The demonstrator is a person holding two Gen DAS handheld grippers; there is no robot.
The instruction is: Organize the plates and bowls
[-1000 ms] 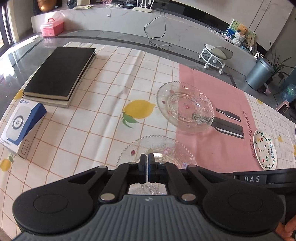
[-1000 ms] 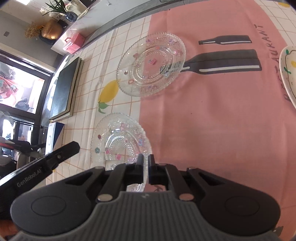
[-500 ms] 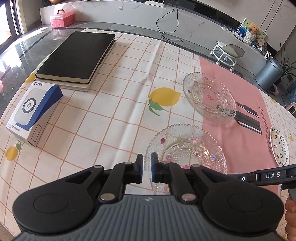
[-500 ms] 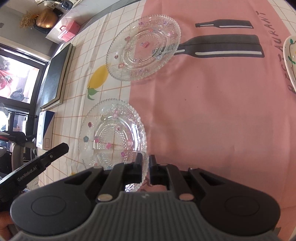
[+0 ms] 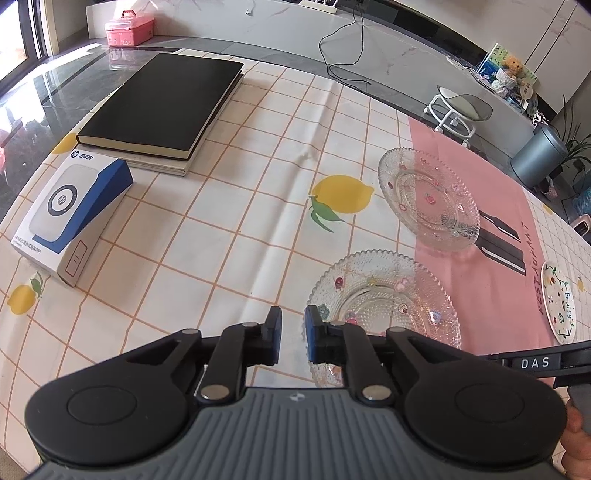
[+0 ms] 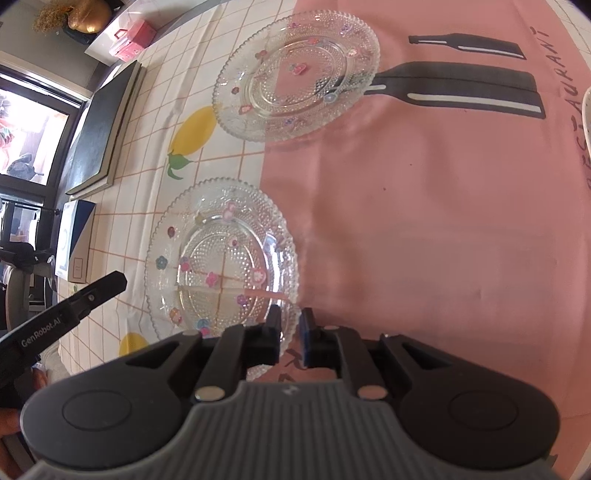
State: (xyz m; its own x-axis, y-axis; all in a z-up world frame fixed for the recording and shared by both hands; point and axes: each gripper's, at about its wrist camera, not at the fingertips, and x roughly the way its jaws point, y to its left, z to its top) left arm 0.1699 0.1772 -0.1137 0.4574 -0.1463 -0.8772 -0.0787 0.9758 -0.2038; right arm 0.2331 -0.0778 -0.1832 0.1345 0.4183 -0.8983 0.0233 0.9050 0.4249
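Note:
A clear beaded glass plate with small flowers lies flat on the tablecloth, half on the pink runner's edge. My left gripper hangs just left of its rim. Its jaws are opening and only cloth shows between them. My right gripper is at the plate's near right rim. Its jaws stand slightly apart, with the rim in the gap. A second glass plate lies farther back on the runner. A white painted plate sits at the far right.
A black book on a thinner pad and a white and blue box occupy the table's left side. A pink case, a stool and a grey bin stand beyond the table.
Both grippers sank with the near glass plate, which now rests on the cloth. The left jaws let go of the rim and slid off to the left. The right jaws parted a little.

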